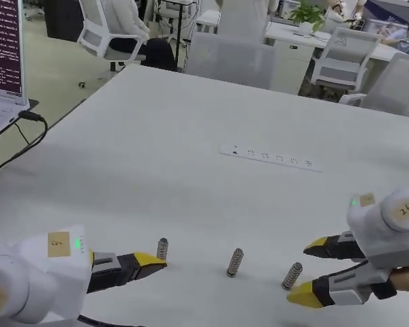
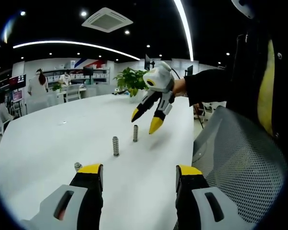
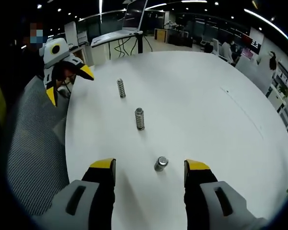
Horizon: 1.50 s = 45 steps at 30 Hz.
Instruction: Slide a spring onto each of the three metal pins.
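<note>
Left claw [image 2: 139,168], right claw [image 3: 150,163] agape near springs [image 1: 236,262]

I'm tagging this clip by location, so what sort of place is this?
Most likely an open-plan office: white swivel chairs at desks, a laptop with its screen lit, and a ceiling air-conditioning unit.

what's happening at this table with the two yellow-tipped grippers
A person holds a gripper in each hand over a white table. Three springs stand in a row on it: the left spring, middle spring and right spring, each seemingly already over its pin. The left gripper and right gripper are both open and hold nothing. The right spring sits roughly between the right gripper's jaw tips, untouched.
</note>
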Tool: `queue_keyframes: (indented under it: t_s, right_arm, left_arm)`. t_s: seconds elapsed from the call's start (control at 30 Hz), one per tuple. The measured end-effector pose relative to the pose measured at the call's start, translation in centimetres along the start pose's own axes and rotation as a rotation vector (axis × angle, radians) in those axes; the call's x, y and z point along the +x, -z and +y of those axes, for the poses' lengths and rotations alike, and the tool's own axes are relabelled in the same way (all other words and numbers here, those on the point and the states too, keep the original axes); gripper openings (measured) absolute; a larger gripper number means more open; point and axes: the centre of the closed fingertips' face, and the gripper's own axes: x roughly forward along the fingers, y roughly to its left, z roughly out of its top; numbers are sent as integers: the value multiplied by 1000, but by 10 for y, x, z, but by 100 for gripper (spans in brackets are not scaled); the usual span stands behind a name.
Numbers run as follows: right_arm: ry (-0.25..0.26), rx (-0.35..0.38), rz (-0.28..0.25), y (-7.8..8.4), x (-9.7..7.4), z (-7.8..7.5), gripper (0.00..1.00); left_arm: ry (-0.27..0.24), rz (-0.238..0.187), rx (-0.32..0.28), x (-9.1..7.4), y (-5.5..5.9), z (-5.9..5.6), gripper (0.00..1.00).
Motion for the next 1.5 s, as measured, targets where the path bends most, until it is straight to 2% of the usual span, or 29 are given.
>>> queue_keyframes:
  t_s: [0.2,0.33,0.53,0.8,1.0,1.23,1.33,1.5]
  right_arm:
    - [30,43,-69,-1,-10,4,57]
    - [49,77,-143,-6,-18,8,57]
    - [56,98,-188,-1,-22,16,56]
    - [36,126,-240,11,-29,28,56]
    - [49,126,-314,13,-31,29,56]
    - [62,147,-324,23,-21,32,60]
    - [64,137,-311,26,-17,37,62]
    - [68,143,-311,27,-16,37,64]
  left_arm:
    - [-10,-5,-8,-2,0,2,57]
    - [-23,-12,-16,-3,1,4,57]
    - [-44,-23,-27,-6,0,8,58]
    - [-63,-27,-43,-10,3,14,57]
    - [-72,-26,-59,-10,9,18,57]
    - [-84,-13,-78,-10,18,22,58]
    - [-93,-5,-92,-10,26,25,59]
    - [-121,12,-127,-9,42,33,60]
